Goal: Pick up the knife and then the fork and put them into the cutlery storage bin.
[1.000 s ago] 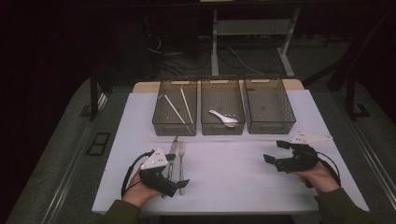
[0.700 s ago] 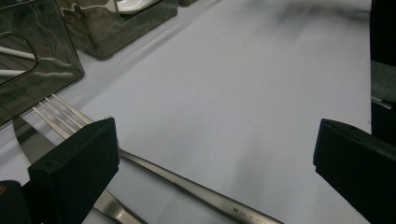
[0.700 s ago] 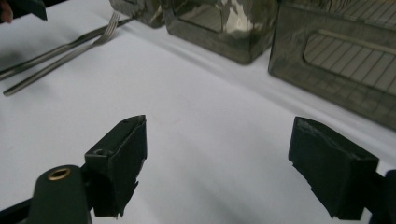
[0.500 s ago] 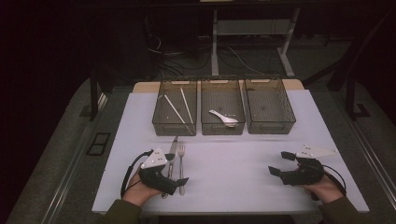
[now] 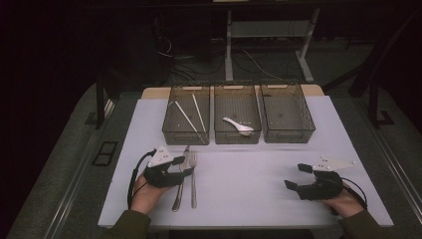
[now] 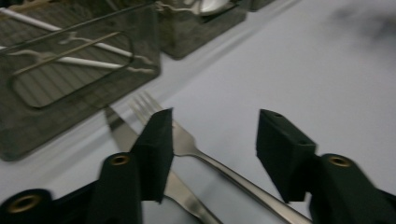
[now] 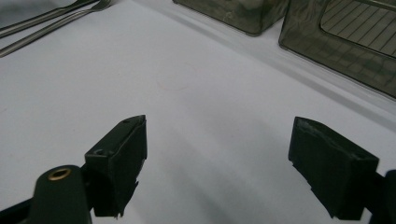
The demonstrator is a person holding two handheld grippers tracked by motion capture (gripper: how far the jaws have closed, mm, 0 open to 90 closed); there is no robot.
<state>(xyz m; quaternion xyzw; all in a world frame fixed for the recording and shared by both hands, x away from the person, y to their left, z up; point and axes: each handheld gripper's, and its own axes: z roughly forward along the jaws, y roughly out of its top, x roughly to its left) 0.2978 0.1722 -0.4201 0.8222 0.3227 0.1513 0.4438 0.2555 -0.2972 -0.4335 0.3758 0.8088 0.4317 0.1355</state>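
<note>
High view, lower left: left gripper (image 5: 185, 166) sits over two pieces of cutlery on the white surface (image 5: 239, 184). Its jaws have just been closing. In the left gripper view the fork (image 6: 187, 142) neck lies between the jaws, one pad right beside it, the other pad apart from it, so the gripper is part closed around the fork and not yet clamping it. The knife (image 6: 122, 134) lies just left of the fork, passing under the left jaw. In the high view both lie side by side, handles toward the bottom edge, fork (image 5: 193, 184) on the right, knife (image 5: 180, 191) on the left.

Upper centre of the high view: three dark mesh bins in a row at the far side of the surface. Left bin (image 5: 171, 132) holds two thin pale sticks, likely chopsticks (image 5: 188, 118). Middle bin (image 5: 218, 133) holds a white spoon (image 5: 238, 125). Right bin (image 5: 288, 134) looks bare inside.

Lower right of the high view: right gripper (image 5: 297, 176) held low over bare surface, well apart from the cutlery. In the right gripper view its jaws stand wide open, nothing between them, fork and knife at upper left of that frame, bin corners at upper right.
</note>
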